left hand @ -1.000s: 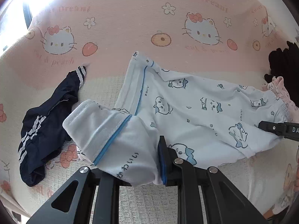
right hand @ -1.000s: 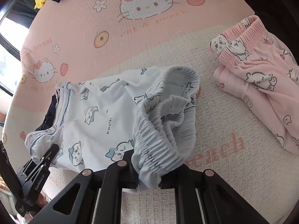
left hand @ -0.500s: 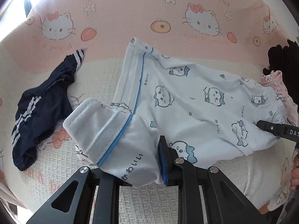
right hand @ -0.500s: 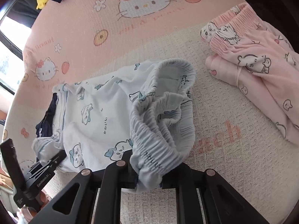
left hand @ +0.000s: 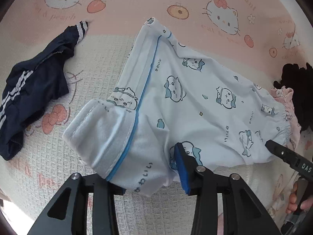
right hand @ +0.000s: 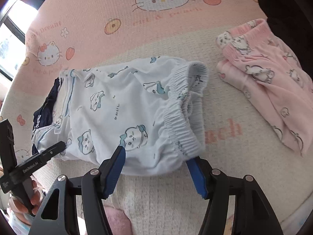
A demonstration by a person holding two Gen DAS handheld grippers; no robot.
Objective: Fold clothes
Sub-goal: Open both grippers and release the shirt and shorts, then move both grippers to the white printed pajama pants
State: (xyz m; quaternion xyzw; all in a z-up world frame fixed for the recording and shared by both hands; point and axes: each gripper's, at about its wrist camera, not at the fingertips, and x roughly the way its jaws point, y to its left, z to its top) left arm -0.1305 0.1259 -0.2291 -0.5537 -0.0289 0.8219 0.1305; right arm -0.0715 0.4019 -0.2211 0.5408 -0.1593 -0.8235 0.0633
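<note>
Light blue shorts [left hand: 205, 101] with a cartoon print lie spread on the bed. Their blue-piped leg cuff [left hand: 121, 137] is bunched up between the fingers of my left gripper [left hand: 148, 168]. Its jaws are opening; the right pad [left hand: 182, 168] stands off the cloth and the left one is hidden under it. In the right wrist view the elastic waistband [right hand: 180, 121] rests on the bed just ahead of my right gripper [right hand: 156, 156], whose jaws are opening wide and grip nothing. Each gripper shows in the other's view: the right gripper [left hand: 283, 154], the left gripper [right hand: 49, 152].
Navy shorts with white stripes [left hand: 35, 90] lie left of the blue pair. A pink printed garment [right hand: 264, 74] and a black one [right hand: 283, 19] lie to the right. The bed cover [left hand: 137, 9] is pink and cream with cat prints. A person's fingers [right hand: 35, 197] hold the left gripper.
Both grippers have opened. The waistband has dropped from the right gripper onto the bed. The left gripper has sunk closer to the cuff, which still lies between its fingers.
</note>
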